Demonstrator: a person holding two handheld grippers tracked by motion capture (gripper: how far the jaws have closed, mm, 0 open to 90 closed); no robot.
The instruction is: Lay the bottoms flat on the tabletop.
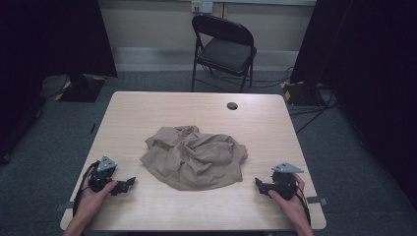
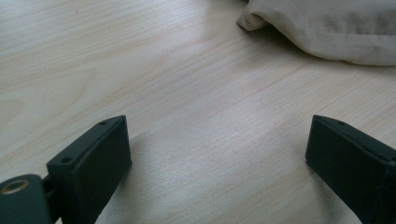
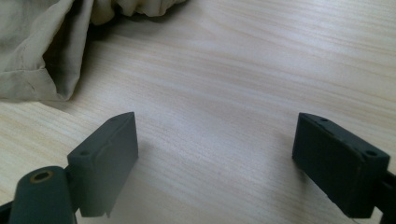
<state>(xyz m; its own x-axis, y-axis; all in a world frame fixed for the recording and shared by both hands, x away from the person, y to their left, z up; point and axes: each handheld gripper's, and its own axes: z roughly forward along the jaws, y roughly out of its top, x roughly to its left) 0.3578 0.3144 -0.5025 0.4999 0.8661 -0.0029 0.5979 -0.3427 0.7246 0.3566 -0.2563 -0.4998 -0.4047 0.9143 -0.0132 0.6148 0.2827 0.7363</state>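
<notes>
Cloth (image 1: pixel 194 157) is lying crumpled on table (image 1: pixel 196 105), between the grippers, ahead of both jaw pairs & not touching them. Left gripper (image 1: pixel 129 183) and right gripper (image 1: pixel 257 184) are resting w/ jaws wide apart, holding nothing. Work is not started; grasping, spreading all remaining.

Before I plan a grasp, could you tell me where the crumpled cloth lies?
In the high view, the tan cloth lies mid-table, between both claws, touching neither.

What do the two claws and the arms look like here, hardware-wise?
Left claw and right claw: black bodies, each topped by a grey three-cornered plate, with a black cable trailing back. Jaws are blocky black pads with small screw holes. Forearms are bare, no sleeves in view.
</notes>
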